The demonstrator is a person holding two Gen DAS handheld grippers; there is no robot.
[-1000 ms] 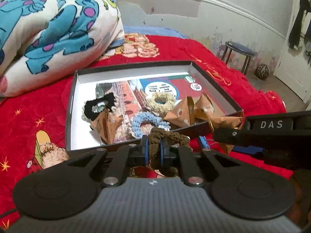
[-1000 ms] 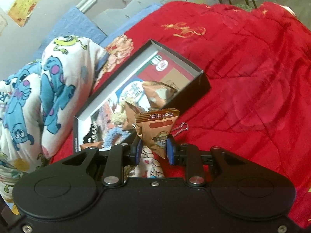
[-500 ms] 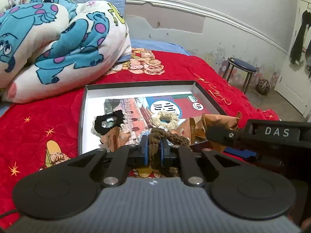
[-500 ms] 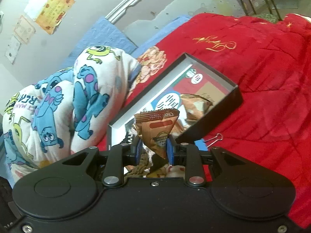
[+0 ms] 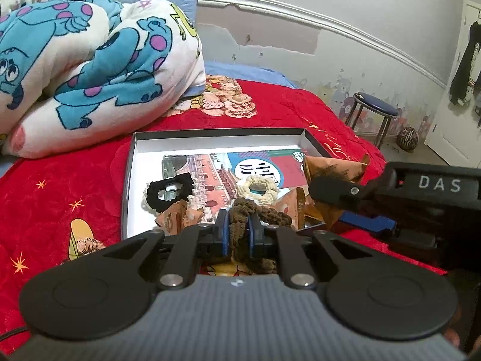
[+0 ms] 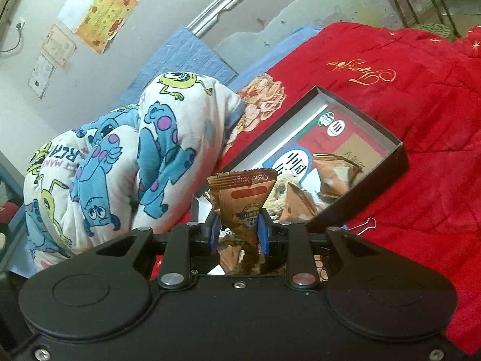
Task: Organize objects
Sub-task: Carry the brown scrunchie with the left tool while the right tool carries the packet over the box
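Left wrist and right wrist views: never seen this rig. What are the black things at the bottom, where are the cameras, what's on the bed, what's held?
No robot arm here: a person carries a two-finger tool in each hand, and each tool has a fisheye camera looking forward along its fingers. The black plates at the bottom of each picture are the tool's own body.

In the left wrist view, the left tool is shut on a brown scrunchie. The black piece marked DAS at the right edge is the other tool. In the right wrist view, the right tool is shut on a brown snack packet printed Choco Magic.

Both look at an open black box on a red bedspread. In it lie a black scrunchie, a cream scrunchie and more brown packets. A binder clip lies on the bedspread beside the box.
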